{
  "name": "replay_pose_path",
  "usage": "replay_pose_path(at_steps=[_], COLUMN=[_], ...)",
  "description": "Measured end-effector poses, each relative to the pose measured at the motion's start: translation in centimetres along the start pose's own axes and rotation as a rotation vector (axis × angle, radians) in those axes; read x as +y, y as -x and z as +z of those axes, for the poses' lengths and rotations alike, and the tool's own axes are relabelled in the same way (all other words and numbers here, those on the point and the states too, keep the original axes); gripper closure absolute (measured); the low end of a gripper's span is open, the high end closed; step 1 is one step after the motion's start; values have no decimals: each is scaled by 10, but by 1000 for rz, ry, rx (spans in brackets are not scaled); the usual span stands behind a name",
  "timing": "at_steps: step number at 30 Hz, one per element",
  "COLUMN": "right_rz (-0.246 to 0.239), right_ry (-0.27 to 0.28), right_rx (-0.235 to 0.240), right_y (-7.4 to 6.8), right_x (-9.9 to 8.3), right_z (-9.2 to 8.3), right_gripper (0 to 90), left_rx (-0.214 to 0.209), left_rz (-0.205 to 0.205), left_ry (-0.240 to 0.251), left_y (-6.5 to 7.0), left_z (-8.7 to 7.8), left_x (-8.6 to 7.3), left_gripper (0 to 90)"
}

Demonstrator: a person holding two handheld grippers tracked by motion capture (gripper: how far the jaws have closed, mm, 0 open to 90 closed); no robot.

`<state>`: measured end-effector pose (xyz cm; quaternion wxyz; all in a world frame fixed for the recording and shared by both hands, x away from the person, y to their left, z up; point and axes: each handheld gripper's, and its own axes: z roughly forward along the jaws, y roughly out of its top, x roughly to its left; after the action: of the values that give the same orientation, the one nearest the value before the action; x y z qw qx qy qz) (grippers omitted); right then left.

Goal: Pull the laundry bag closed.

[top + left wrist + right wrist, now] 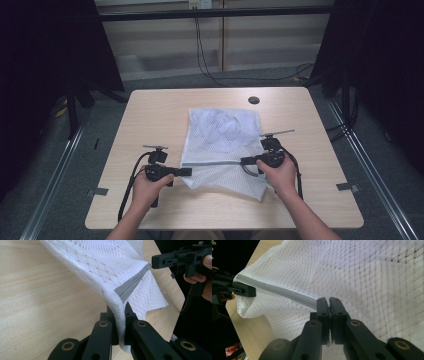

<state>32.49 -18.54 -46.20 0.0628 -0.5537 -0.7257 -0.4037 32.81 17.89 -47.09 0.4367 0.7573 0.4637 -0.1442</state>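
A white mesh bag [225, 132] lies on the wooden table [155, 115], and something pale and crumpled shows through its far half. A grey zipper strip [212, 163] runs across the bag's near part, raised a little off the table. My left gripper [189, 171] is shut on the strip's left end, with mesh [100, 262] pinched between its jaws [119, 308]. My right gripper [244, 161] is shut on the right end of the zipper [279, 291], its jaws [328, 301] pressed together on the fabric. The zipper [130, 285] is stretched taut between the two.
A dark round hole [253, 100] sits near the table's far edge. Black curtains hang on both sides and cables [205, 60] trail over the floor behind. Small metal brackets [96, 191] [346, 186] lie near the front corners.
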Motion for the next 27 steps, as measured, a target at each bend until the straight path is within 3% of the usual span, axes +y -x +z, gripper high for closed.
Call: replay_pose_path(at_steps=[27], right_rz=[1], right_ry=[4], right_rx=[-11], right_y=[6], right_x=[-1], right_z=[-6], right_gripper=[869], left_rx=[5], left_rz=[5], left_ry=[-1], left_y=[-1], left_z=[-1], left_x=[0], left_gripper=[892])
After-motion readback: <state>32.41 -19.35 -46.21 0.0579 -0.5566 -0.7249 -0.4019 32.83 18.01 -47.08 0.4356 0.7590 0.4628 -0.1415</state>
